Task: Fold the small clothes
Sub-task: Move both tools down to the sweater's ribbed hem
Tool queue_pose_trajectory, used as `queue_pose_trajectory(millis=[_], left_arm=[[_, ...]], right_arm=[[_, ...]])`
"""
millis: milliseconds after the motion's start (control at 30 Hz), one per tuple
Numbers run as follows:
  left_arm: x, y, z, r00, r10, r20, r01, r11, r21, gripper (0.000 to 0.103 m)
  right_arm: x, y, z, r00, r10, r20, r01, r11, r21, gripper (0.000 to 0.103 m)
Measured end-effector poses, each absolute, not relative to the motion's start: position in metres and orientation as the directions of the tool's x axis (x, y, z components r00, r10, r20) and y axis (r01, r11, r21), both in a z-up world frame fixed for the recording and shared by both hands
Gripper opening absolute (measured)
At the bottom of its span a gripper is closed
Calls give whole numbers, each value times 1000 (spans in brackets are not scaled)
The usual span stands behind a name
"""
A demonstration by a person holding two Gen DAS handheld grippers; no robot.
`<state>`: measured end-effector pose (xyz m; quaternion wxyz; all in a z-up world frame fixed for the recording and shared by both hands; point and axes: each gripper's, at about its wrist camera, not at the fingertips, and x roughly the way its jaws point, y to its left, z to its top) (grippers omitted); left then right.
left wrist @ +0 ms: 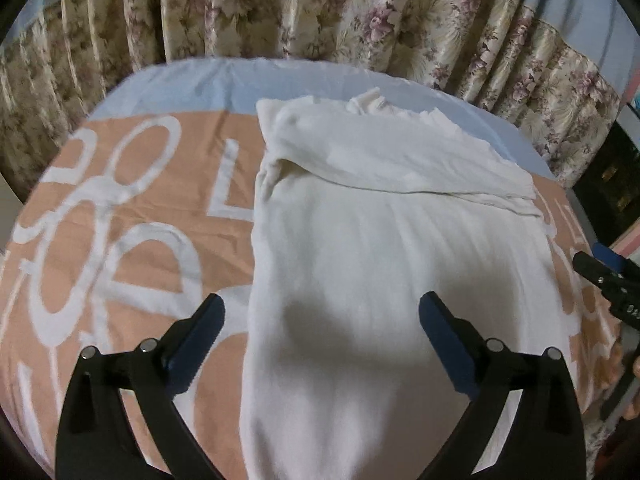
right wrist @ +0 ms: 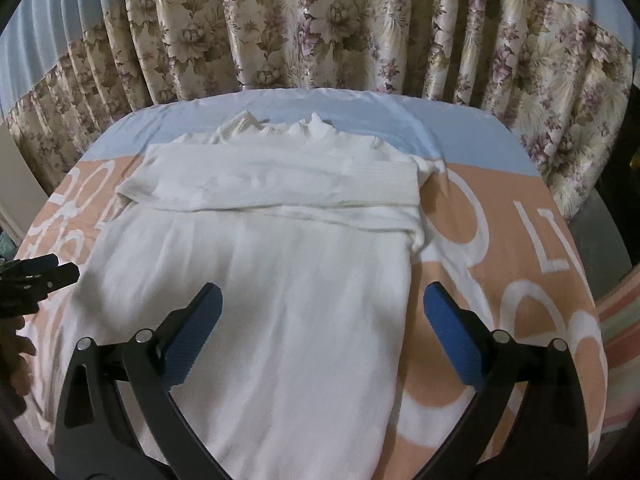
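A white long-sleeved top (left wrist: 380, 264) lies flat on the bed, collar at the far end, with both sleeves folded across the chest (left wrist: 400, 160). My left gripper (left wrist: 320, 308) is open and empty, hovering above the garment's near left edge. In the right wrist view the same white top (right wrist: 260, 280) lies lengthwise, sleeves folded across (right wrist: 280, 184). My right gripper (right wrist: 322, 300) is open and empty above the garment's near right edge. The right gripper shows at the right edge of the left wrist view (left wrist: 612, 280), and the left gripper shows at the left edge of the right wrist view (right wrist: 36, 280).
The bed has a peach and white lettered cover (left wrist: 120, 220) with a pale blue sheet (right wrist: 460, 128) at the far end. Floral curtains (right wrist: 320, 24) hang behind the bed. A striped cloth (right wrist: 618, 340) shows at the right edge.
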<state>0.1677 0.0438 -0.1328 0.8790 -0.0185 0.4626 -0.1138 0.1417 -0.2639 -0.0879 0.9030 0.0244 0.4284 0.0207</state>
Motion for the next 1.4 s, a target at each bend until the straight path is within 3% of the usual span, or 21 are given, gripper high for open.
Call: queue_pose_trajectory(millis=[67,200,533,867,1067,1400], left_arm=[[156,42,-129,545,-231,-806,203,969,-141,99],[135,35,-127,574,-141,-806,195,980,-33,99],[105,33,-133,575,-123,-809,183,983,-19,99],[81,32,-126,633,-39,-773,151,986,74,99],[76,44,-139,574,-42,-817,139,989,47,99],[51,60,-166,440,-170,-881,255,965,-59,99]], right_arm=[[131,-261,-85,639,70,-766,-35,997,62,100],[113,-255,-89,629,52,-776,-61,998,17,100],[63,-247,-97,660,-59,-749,-43,992,-116,100],[43,-259,-95,679,-83,-729,16,995,-99,100],[35,-262,-107,635,-69,-769,8,997,-82,100],[8,-262,-120,577,48,-815,-87,996,-3,100]])
